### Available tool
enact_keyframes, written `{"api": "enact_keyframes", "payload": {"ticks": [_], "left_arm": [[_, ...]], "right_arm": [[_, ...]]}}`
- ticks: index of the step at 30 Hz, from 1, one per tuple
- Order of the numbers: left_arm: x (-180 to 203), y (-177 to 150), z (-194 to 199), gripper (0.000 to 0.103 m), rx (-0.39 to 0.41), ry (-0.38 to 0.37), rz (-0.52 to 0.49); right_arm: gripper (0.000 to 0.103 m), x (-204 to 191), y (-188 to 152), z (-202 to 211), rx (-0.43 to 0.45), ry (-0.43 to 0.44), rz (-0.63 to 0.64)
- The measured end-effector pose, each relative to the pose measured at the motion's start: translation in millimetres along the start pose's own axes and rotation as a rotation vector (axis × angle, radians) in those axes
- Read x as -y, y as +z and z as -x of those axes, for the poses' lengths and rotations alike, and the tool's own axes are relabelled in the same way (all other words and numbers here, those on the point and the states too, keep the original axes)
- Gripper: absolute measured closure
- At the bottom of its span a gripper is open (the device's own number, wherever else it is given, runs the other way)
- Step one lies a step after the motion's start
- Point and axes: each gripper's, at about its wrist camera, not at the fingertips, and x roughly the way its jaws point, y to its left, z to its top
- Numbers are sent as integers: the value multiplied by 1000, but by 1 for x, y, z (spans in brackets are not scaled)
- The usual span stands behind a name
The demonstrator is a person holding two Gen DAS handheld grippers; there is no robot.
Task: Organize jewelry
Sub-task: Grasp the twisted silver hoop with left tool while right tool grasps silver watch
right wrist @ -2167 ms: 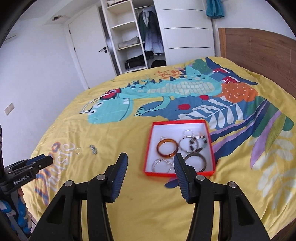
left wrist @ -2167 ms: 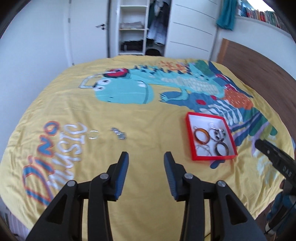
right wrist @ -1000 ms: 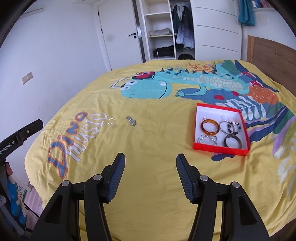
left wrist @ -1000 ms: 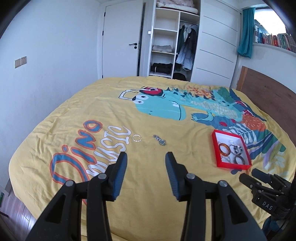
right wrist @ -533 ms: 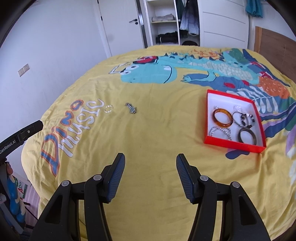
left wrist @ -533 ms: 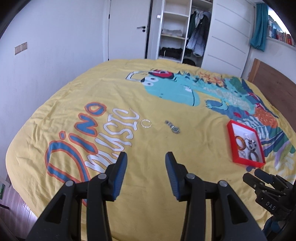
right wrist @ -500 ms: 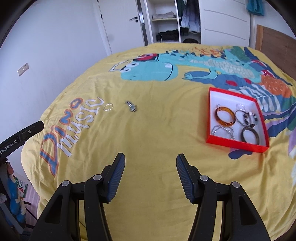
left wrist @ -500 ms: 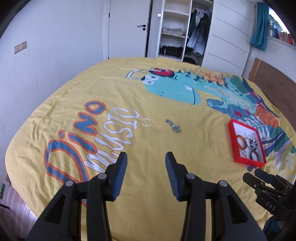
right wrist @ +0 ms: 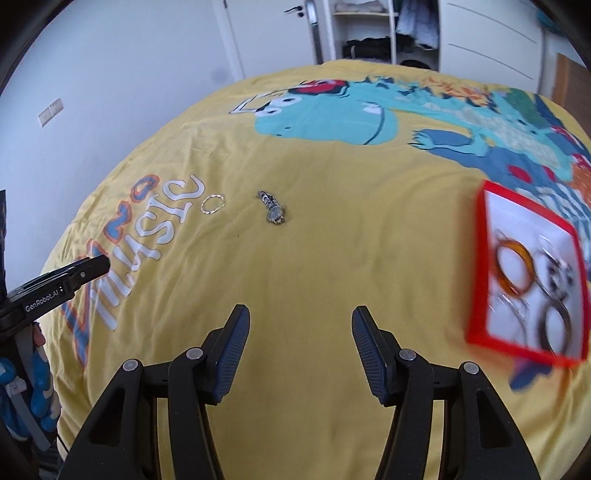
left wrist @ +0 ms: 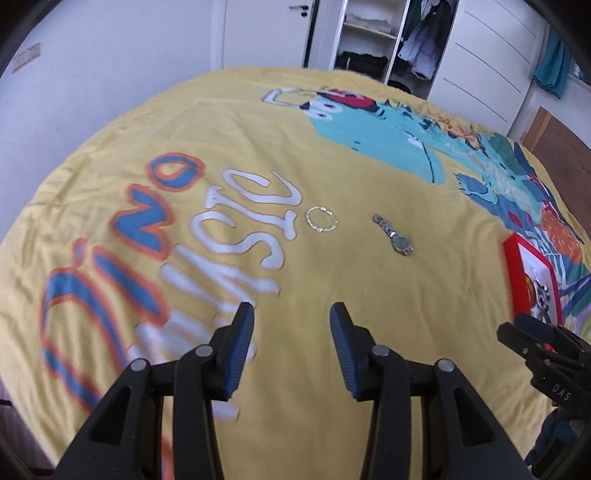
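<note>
A thin silver bracelet point(left wrist: 320, 219) and a silver watch point(left wrist: 393, 235) lie loose on the yellow dinosaur bedspread, ahead of my left gripper point(left wrist: 291, 321), which is open and empty above the cloth. They also show in the right wrist view, bracelet point(right wrist: 213, 203) and watch point(right wrist: 272, 208). A red tray point(right wrist: 480, 273) holds an orange bangle point(right wrist: 514, 266) and several other bracelets, to the right of my open, empty right gripper point(right wrist: 300, 326). The tray shows at the right edge of the left wrist view point(left wrist: 515, 273).
The bed fills both views; its near edge drops off at the left. A white wall, a door and an open wardrobe point(left wrist: 373, 33) stand beyond the bed. A wooden headboard point(left wrist: 561, 147) is at the right. The other gripper shows at each view's side.
Both grippers have moved lower and closer to the bedspread, swinging left toward the loose bracelet and watch. The tray has shifted to the right edge. Both stay open.
</note>
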Motion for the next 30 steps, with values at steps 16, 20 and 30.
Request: {"api": "enact_keyframes", "payload": {"ticks": [16, 20, 30], "left_arm": [[8, 85, -145, 63, -104, -44, -67], [11, 83, -162, 68, -120, -18, -119], [26, 77, -169, 88, -74, 38, -226]], "right_arm": [[46, -11, 73, -118, -7, 122, 96], [53, -18, 80, -139, -20, 136, 118], [80, -33, 83, -169, -44, 152, 164]]}}
